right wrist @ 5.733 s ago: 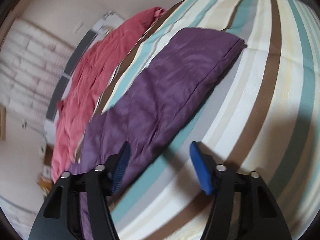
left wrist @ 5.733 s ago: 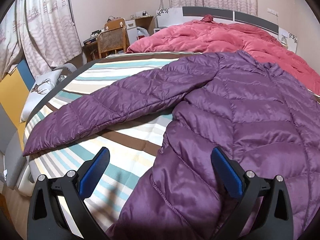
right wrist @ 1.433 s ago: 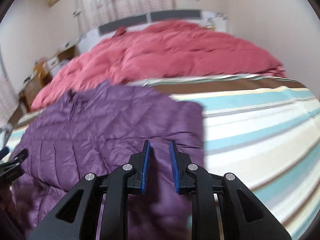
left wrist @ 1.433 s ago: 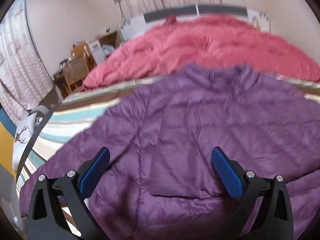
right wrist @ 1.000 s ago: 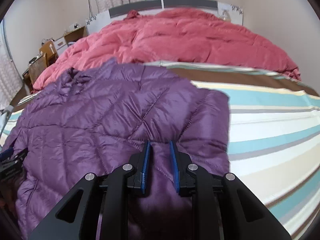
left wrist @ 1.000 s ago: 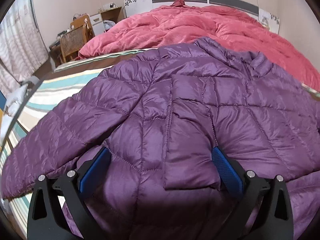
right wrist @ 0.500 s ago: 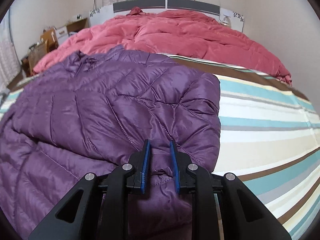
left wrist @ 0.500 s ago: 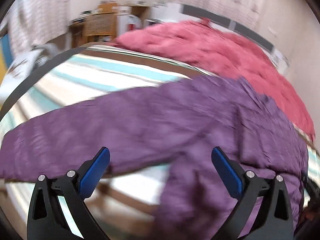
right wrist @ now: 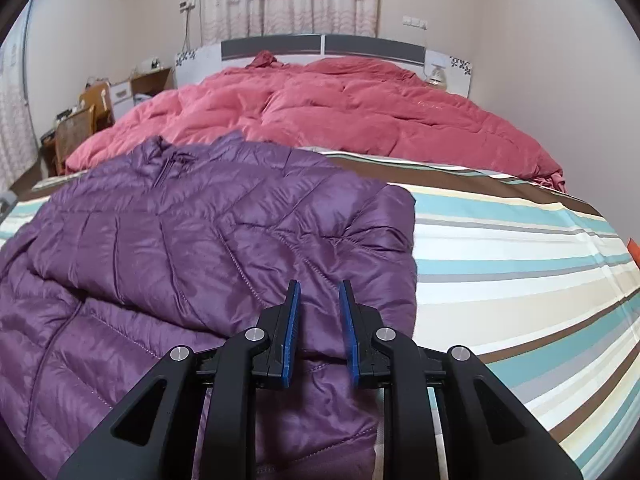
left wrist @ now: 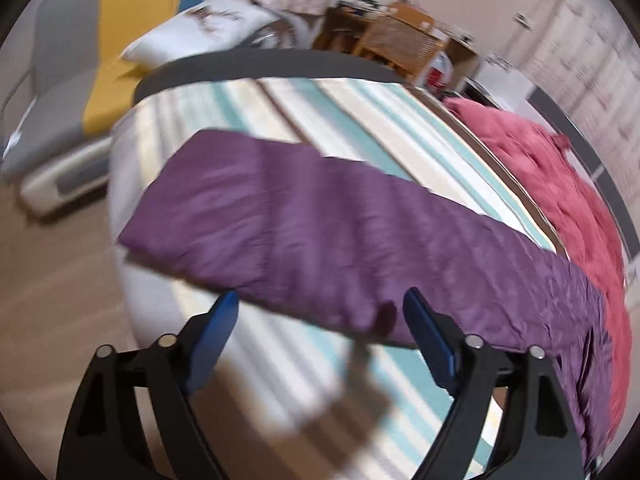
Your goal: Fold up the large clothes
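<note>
A purple quilted down jacket (right wrist: 192, 240) lies on the striped bedsheet (right wrist: 520, 280), its right sleeve folded in over the body. My right gripper (right wrist: 319, 294) hovers over the folded sleeve's cuff end, jaws a narrow gap apart with no fabric between the tips. In the left wrist view the jacket's left sleeve (left wrist: 320, 240) stretches out flat toward the bed's corner. My left gripper (left wrist: 320, 312) is wide open and empty, just above the sleeve's near edge.
A red duvet (right wrist: 340, 112) is heaped at the head of the bed. The bed's corner and floor (left wrist: 52, 300) lie left of the sleeve. A yellow and grey sofa (left wrist: 72, 92), a pillow (left wrist: 200, 28) and a wooden chair (left wrist: 400, 40) stand beyond.
My left gripper has swung left from the jacket body to the outstretched left sleeve. My right gripper has drawn back slightly from the folded sleeve, and its jaws have parted a little.
</note>
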`<state>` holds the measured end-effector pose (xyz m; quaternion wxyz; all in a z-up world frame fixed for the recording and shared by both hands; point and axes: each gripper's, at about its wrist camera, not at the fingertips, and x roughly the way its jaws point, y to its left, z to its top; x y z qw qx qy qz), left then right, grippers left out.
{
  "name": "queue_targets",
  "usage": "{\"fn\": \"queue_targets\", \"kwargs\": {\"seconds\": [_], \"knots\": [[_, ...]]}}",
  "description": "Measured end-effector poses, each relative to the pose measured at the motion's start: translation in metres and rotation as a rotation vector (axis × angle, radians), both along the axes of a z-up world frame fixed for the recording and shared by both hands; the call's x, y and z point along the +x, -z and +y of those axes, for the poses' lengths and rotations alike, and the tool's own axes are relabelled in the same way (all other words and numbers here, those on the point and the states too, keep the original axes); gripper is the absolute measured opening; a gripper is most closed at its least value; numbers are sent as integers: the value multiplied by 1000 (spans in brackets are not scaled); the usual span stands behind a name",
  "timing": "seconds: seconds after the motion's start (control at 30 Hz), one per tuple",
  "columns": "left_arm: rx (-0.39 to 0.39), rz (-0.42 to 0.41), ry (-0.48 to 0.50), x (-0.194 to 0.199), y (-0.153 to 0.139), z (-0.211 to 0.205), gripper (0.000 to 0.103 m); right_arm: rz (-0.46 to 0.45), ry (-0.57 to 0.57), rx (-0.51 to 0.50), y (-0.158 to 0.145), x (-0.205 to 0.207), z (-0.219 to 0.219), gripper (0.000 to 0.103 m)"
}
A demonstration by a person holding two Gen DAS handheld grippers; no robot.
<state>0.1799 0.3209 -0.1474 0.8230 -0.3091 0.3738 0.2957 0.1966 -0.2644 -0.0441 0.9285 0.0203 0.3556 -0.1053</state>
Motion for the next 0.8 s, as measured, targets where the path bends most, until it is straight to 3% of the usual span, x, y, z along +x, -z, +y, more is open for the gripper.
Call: {"fn": "queue_targets", "kwargs": {"seconds": [0.2, 0.3, 0.37, 0.43, 0.5, 0.57, 0.8], "knots": [[-78, -90, -125, -18, 13, 14, 58, -10, 22, 12, -2, -1, -4, 20], [-126, -130, -163, -20, 19, 25, 57, -7, 23, 7, -2, -2, -3, 20], [-164, -160, -173, -15, 21, 36, 44, 3, 18, 2, 0, -1, -2, 20], [-219, -162, -203, -5, 25, 48, 21, 14, 23, -4, 1, 1, -2, 20], [-266, -191, -227, 0, 30, 51, 8, 28, 30, -3, 3, 2, -2, 20], [-235, -188, -231, 5, 23, 42, 6, 37, 44, 3, 4, 3, -5, 20], [42, -291, -48, 28, -39, -17, 5, 64, 45, -15, 8, 9, -1, 20]]}}
